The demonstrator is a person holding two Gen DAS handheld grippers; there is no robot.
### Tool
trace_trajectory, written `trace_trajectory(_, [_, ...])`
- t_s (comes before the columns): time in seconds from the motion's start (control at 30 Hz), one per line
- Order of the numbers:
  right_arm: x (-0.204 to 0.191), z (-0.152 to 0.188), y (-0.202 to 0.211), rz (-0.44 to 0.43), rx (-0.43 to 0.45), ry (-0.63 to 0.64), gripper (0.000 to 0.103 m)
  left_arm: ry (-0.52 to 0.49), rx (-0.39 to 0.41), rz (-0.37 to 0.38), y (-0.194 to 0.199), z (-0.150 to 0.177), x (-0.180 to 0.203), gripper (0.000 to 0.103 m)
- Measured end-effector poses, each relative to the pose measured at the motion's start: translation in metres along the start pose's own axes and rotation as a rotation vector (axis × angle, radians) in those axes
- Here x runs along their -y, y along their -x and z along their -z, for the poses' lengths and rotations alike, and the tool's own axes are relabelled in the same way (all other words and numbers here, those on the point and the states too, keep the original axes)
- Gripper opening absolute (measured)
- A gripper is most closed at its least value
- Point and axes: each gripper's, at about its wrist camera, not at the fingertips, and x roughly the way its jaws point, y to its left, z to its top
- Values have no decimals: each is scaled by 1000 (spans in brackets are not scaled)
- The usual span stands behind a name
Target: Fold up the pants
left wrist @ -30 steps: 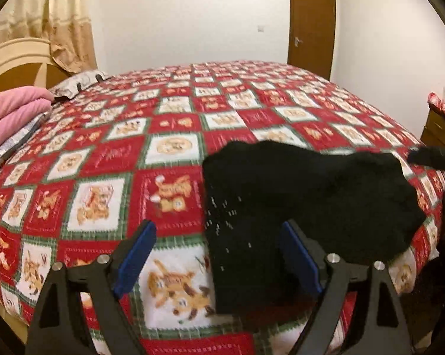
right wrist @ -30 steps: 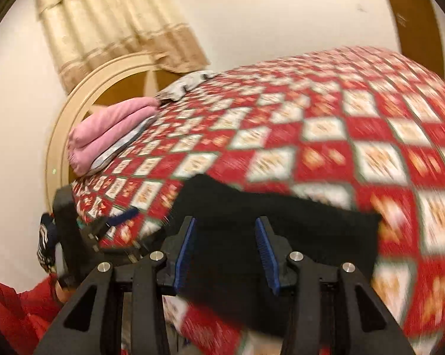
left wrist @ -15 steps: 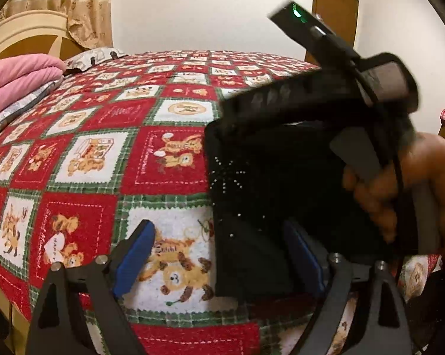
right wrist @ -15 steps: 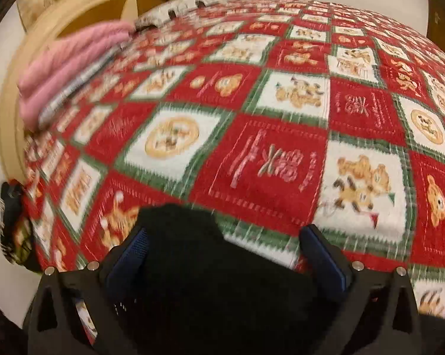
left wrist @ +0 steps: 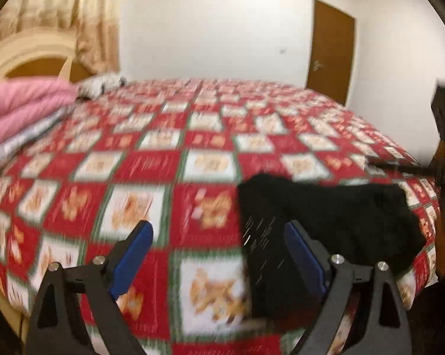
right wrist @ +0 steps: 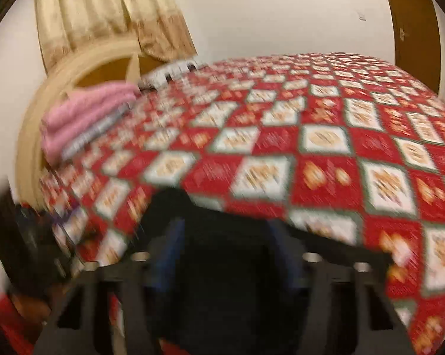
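Jaws of the left gripper (left wrist: 219, 254) stand wide apart over the bed's (left wrist: 151, 165) near edge, pads touching nothing, with the folded black pants (left wrist: 326, 222) lying near the bed's near right corner, their left edge between the fingers. On the right gripper (right wrist: 225, 254) the jaws have just been closing, pants beneath; blur hides any grip.

A red-and-white patchwork quilt (left wrist: 169, 165) covers the bed. Folded pink blankets (left wrist: 18, 109) lie by the cream headboard (right wrist: 83, 68), under beige curtains (left wrist: 74, 9). A brown door (left wrist: 330, 50) stands beyond.
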Motion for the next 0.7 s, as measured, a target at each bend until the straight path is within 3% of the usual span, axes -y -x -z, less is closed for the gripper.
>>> trace_trajectory(0.17, [15, 34, -2, 81, -57, 9, 52, -140, 15, 23, -18, -16, 48, 92])
trace_trajectory(0.3, [28, 50, -1, 58, -57, -42, 52, -216, -148, -35, -63, -5, 75, 92])
trace_trajectory(0.33, [31, 51, 7, 34, -32, -64, 52, -210, -179, -38, -70, 0, 73, 93])
trace_trajectory(0.4, [41, 54, 28, 30, 39, -116, 55, -164, -162, -12, -61, 1, 64, 93])
trace_trajectory(0.5, [77, 66, 55, 91, 144, -259, 87, -143, -147, -14, -50, -2, 53, 93])
trace_trajectory(0.6, [119, 93, 64, 75, 169, -478, 87, -97, -122, -22, -49, -1, 44, 102])
trace_trajectory(0.7, [135, 113, 54, 53, 131, -588, 87, -9, -185, 15, -63, 5, 37, 102])
